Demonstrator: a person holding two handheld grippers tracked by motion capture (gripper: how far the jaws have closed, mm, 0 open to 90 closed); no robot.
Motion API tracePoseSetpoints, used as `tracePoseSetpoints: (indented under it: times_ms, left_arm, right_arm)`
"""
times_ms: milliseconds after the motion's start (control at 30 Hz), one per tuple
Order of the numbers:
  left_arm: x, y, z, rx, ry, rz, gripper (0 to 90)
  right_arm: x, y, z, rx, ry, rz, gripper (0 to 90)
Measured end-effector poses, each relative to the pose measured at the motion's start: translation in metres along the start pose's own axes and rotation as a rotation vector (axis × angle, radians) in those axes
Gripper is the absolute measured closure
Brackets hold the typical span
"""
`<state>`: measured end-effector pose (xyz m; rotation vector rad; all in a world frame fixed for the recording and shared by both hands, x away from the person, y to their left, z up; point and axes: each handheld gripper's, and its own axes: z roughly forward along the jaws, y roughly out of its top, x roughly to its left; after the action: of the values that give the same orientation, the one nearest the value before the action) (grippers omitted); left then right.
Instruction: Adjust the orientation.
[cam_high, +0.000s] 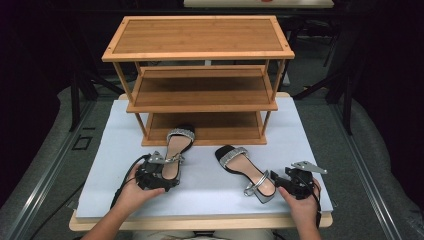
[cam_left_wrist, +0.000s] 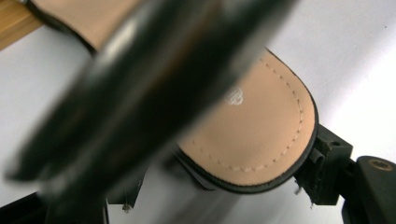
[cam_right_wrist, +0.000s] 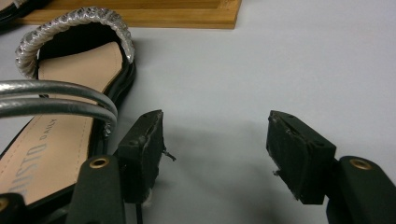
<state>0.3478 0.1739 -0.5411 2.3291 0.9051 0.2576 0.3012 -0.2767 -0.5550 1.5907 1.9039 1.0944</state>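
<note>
Two black sandals with silver toe bands lie on the white table top. The left sandal (cam_high: 176, 152) has its toe at the rack's bottom shelf. Its tan heel (cam_left_wrist: 261, 130) lies between the jaws of my left gripper (cam_high: 167, 181). One pad (cam_left_wrist: 327, 161) stands close beside the sole's edge, and a blurred black strap hides the other jaw. The right sandal (cam_high: 244, 169) lies slantwise, its silver ankle strap (cam_right_wrist: 56, 98) left of my right gripper (cam_right_wrist: 215, 140). That gripper (cam_high: 278, 184) is open beside the block heel, with only bare table between its pads.
A three-tier wooden shoe rack (cam_high: 200, 95) stands at the back of the table, its shelves bare apart from the left sandal's toe. Its base board (cam_right_wrist: 140, 14) lies ahead of the right gripper. The white table cover (cam_high: 300, 135) reaches to the wooden front edge.
</note>
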Motion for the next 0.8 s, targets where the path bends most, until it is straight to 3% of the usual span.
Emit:
tracePoseSetpoints:
  times_ms: [200, 367, 467, 500, 567, 667, 767, 800]
  left_arm:
    - [-0.005, 0.013, -0.001, 0.032, -0.006, 0.005, 30.5]
    - [0.005, 0.027, -0.005, 0.024, -0.031, -0.009, 30.9]
    - [0.014, 0.039, -0.001, 0.028, -0.045, -0.010, 30.9]
    - [0.021, 0.049, 0.002, 0.009, -0.054, -0.028, 31.1]
    - [0.024, 0.053, 0.003, 0.009, -0.060, -0.034, 31.2]
    - [0.035, 0.066, 0.012, 0.036, -0.045, -0.010, 31.3]
    - [0.042, 0.075, 0.024, 0.019, -0.039, -0.030, 31.3]
    - [0.046, 0.079, 0.026, 0.037, -0.030, -0.003, 31.3]
  right_arm:
    - [0.000, 0.000, 0.000, -0.002, -0.006, 0.000, 36.1]
    - [0.001, 0.000, 0.000, -0.002, 0.000, -0.003, 36.0]
    - [0.001, 0.000, 0.000, -0.002, 0.000, -0.003, 36.1]
    - [0.001, 0.000, 0.000, -0.002, 0.000, -0.002, 36.1]
    - [0.001, 0.000, 0.000, -0.002, 0.000, -0.003, 36.1]
    - [0.000, 0.000, 0.000, -0.003, -0.002, -0.003, 36.1]
    - [0.000, 0.000, 0.000, -0.008, 0.003, 0.001, 36.1]
    - [-0.001, 0.000, 0.000, -0.008, 0.007, 0.001, 36.1]
